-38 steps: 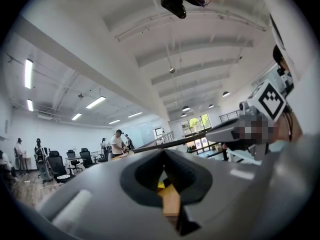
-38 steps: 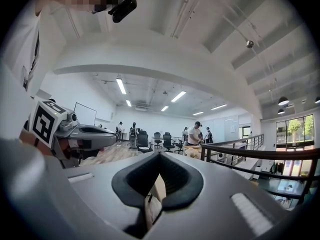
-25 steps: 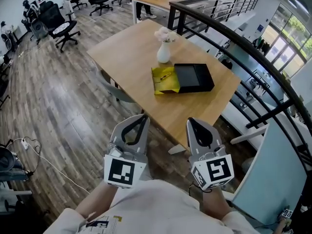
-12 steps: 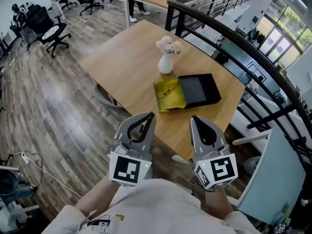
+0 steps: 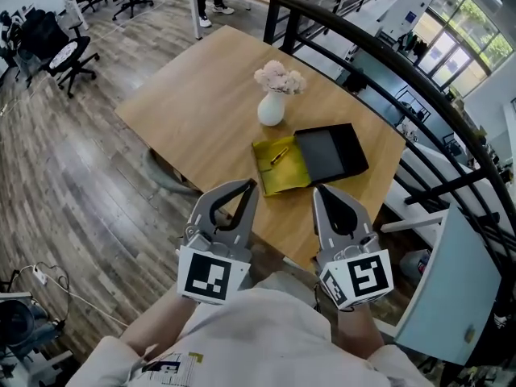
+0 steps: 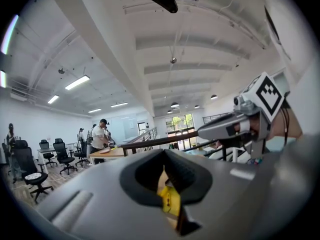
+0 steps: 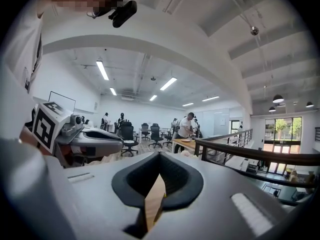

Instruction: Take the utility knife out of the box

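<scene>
Utility knife (image 5: 279, 155): small, slim, yellowish, lying aslant on the yellow half (image 5: 290, 182) of an open box (image 5: 334, 156), black half on the side nearer the railing (image 5: 387, 63). All on a wooden table (image 5: 193, 95), near a white vase (image 5: 271, 110) of pale flowers. Too small in the head view to tell blade end from handle.

Judged light and rigid, with a smooth casing liable to slip. Probably best pinched across the middle of the body, clear of the blade end, then lifted straight up off the yellow half.

Left gripper (image 5: 251, 186) and right gripper (image 5: 318, 192): side by side on the near side of the table, well apart from the knife. Both with jaws closed together, nothing held.

Only in the head view: table, box and knife, whole and from above. Only in the left gripper view: a sliver of the yellow half through the slit between its jaws, plus distant people (image 6: 101, 136) and office chairs (image 6: 64, 156). In the right gripper view: bare table wood through the slit, no box.
</scene>
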`<state>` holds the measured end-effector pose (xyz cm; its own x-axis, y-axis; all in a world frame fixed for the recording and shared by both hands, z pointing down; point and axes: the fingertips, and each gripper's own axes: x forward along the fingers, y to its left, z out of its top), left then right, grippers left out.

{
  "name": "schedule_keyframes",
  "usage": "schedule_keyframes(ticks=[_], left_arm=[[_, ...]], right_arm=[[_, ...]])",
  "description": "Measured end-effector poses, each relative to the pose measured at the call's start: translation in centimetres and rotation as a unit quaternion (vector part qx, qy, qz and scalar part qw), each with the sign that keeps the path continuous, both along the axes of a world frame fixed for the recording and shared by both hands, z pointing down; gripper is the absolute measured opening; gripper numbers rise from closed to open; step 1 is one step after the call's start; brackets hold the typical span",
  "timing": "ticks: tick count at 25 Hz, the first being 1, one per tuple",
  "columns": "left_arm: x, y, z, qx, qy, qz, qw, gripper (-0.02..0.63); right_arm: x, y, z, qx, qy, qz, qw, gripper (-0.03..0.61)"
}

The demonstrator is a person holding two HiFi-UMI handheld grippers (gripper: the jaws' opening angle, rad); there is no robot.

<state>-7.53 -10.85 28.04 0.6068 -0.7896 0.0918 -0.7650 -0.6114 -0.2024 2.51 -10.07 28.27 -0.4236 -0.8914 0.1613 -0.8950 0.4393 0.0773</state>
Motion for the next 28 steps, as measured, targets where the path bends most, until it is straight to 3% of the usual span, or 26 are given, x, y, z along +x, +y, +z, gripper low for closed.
schedule_keyframes(ticks=[13,23,28], left_arm=[[1.6,-4.0,0.4,-0.018,0.001,-0.027,0.9995,0.002],[3.1,-5.3,0.5,-0.034,0.007,-0.042,0.9985,0.002],[3.8,-6.9,0.5,-0.031,0.004,-0.039,0.9988,0.002]], right_arm=[[2.2,-4.7,1.3,-0.028,0.02,-0.026,0.999,0.002],[2.9,-6.5,2.2,-0.092,-0.043,-0.098,0.99,0.002],[3.6,-9.1,3.1,-0.102,0.032,-0.122,0.987,0.003]])
